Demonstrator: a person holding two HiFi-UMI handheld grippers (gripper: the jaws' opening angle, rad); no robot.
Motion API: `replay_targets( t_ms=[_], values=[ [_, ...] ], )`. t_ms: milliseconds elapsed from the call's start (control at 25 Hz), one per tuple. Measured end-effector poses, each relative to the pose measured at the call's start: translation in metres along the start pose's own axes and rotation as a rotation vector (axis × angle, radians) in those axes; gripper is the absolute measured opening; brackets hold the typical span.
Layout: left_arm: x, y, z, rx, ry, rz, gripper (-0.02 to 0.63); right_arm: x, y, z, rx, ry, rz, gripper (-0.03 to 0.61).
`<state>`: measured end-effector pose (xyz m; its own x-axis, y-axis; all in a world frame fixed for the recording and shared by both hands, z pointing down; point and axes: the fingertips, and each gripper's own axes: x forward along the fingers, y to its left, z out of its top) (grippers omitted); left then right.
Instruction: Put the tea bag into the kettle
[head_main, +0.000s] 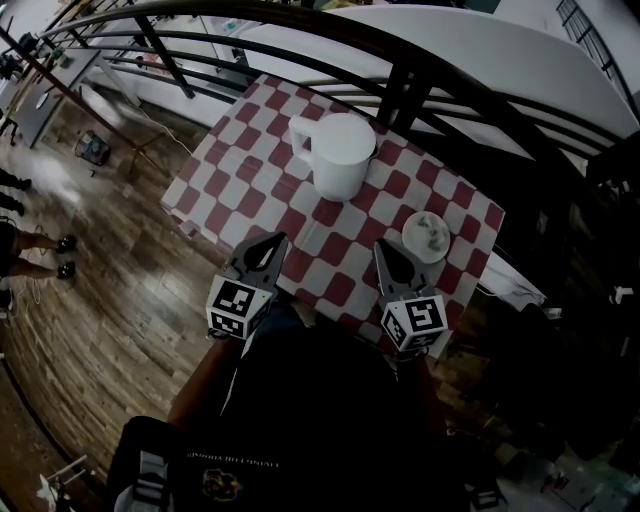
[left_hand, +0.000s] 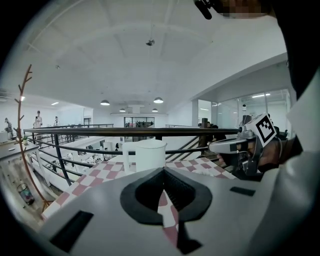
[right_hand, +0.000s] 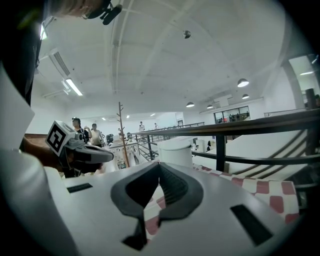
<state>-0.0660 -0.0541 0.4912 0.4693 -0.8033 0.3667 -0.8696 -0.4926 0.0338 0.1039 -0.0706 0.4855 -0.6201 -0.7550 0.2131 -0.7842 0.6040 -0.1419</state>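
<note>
1. The tea bag (head_main: 430, 233) is hard to read: just a pale, green-flecked smudge on the small round dish (head_main: 407, 240), right side of the table, just beyond the right gripper (head_main: 382, 248).
2. The print across the person's dark top can't be read. Each gripper's cube shows only black-and-white square markers.
3. The kettle (head_main: 342, 152) is white, smooth and cylindrical, with its handle to the left. It stands upright on the red-and-white checked cloth (head_main: 250, 195), apart from the dish.
4. The left gripper (head_main: 277, 241) has its jaw tips together with nothing between them, and the right gripper is the same. Both hover at the table's near edge.
</note>
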Motion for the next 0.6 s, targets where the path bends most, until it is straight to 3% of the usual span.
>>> replay_targets(
  t_ms=[600],
  values=[
    [0.043, 0.067, 0.037, 0.051, -0.026, -0.068, 0.005, 0.047, -0.015, 0.028, -0.015, -0.009, -0.119, 0.014]
  ],
)
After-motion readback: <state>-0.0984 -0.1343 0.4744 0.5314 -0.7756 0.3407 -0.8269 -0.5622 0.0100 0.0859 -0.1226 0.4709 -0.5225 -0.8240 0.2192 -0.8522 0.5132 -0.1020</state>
